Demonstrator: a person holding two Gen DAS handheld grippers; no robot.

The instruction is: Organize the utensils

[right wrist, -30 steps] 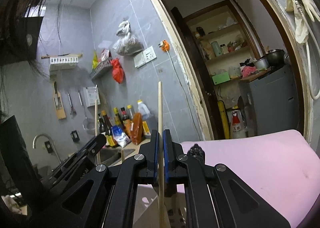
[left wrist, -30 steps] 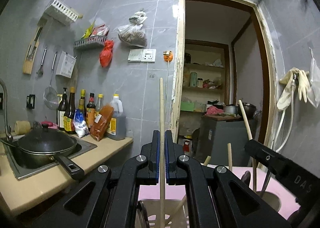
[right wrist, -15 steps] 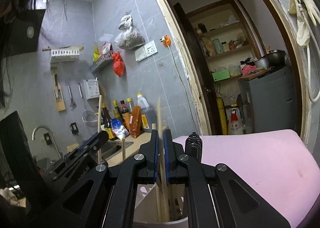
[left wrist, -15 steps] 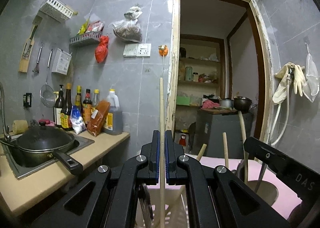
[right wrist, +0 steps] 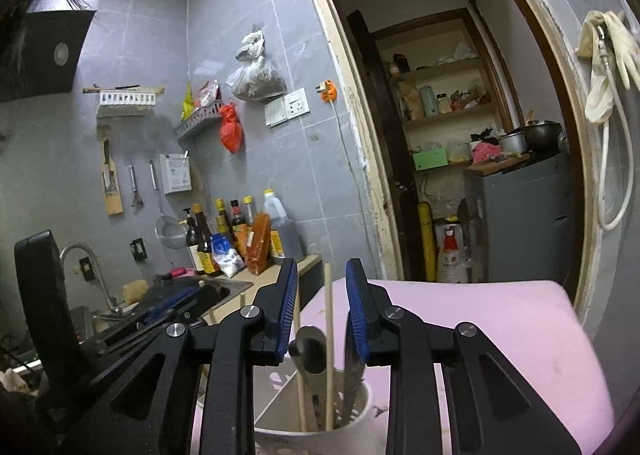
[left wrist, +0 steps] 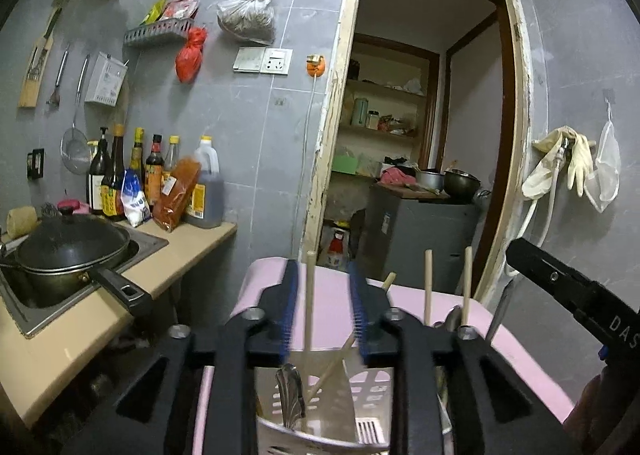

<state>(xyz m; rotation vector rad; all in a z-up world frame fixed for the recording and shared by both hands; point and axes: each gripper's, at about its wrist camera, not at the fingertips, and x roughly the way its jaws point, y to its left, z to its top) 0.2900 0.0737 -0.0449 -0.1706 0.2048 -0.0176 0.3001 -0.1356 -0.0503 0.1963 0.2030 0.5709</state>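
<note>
My left gripper (left wrist: 323, 311) hangs over a pale perforated utensil basket (left wrist: 372, 383), its jaws opening. A wooden chopstick (left wrist: 309, 307) stands in the basket between the blue pads, touched by neither. A metal spoon (left wrist: 290, 395) and a second, slanted chopstick (left wrist: 332, 367) share that basket. My right gripper (right wrist: 322, 311) is above a white round cup (right wrist: 360, 419), its jaws also opening. Another chopstick (right wrist: 328, 335) rises from the cup, free between those pads, beside a dark spoon (right wrist: 310, 347).
Both holders sit on a pink padded surface (right wrist: 500, 335). A counter to the left carries a sink with a black lidded pan (left wrist: 68, 247) and sauce bottles (left wrist: 152, 179). An open doorway (left wrist: 416, 135) lies ahead, and gloves (left wrist: 568, 163) hang on the right wall.
Both grippers have gone from shut on a chopstick to open. Each chopstick has dropped lower into its holder, its top now near the fingertips.
</note>
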